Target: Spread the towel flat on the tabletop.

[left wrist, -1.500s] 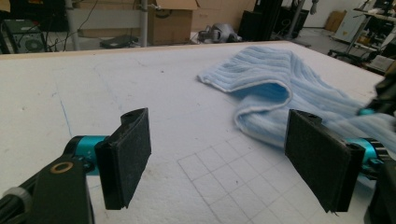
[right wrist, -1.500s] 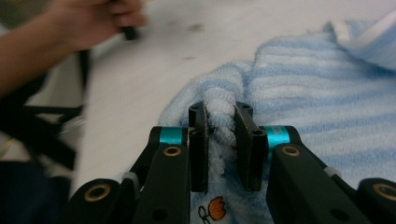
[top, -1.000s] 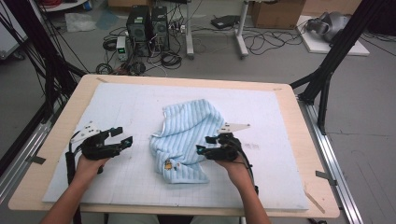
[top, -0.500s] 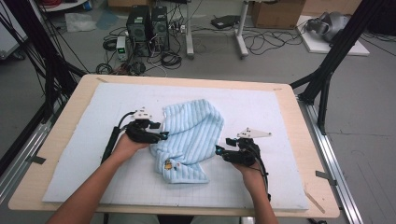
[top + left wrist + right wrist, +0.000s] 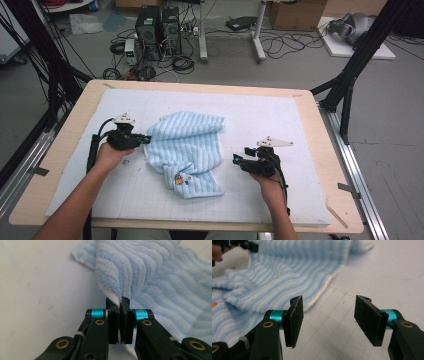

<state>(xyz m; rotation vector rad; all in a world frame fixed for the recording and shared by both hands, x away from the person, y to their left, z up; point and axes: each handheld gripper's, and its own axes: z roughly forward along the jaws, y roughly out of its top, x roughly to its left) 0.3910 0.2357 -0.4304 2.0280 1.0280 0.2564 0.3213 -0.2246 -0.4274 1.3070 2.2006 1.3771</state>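
A light blue striped towel [image 5: 187, 145] lies crumpled in the middle of the white gridded mat [image 5: 280, 120]. My left gripper [image 5: 146, 139] is at the towel's left edge. In the left gripper view its jaws have just been closing and now stand shut on a white-hemmed fold of the towel [image 5: 120, 270], gripper [image 5: 120, 305]. My right gripper [image 5: 235, 160] rests on the mat just right of the towel and apart from it. Its jaws stand open over bare mat, gripper [image 5: 328, 317], with the towel's hem [image 5: 287, 277] ahead and to the left.
The mat lies on a wooden table [image 5: 332, 165]. The towel's lower end carries a small orange tag [image 5: 178, 181]. Black frame posts [image 5: 350, 80] stand at the table's sides, with computers and cables [image 5: 155, 30] on the floor behind.
My left hand went from the mat's left side to the towel's left edge, shut on it and drew it a little left. My right hand slid right, off the towel.
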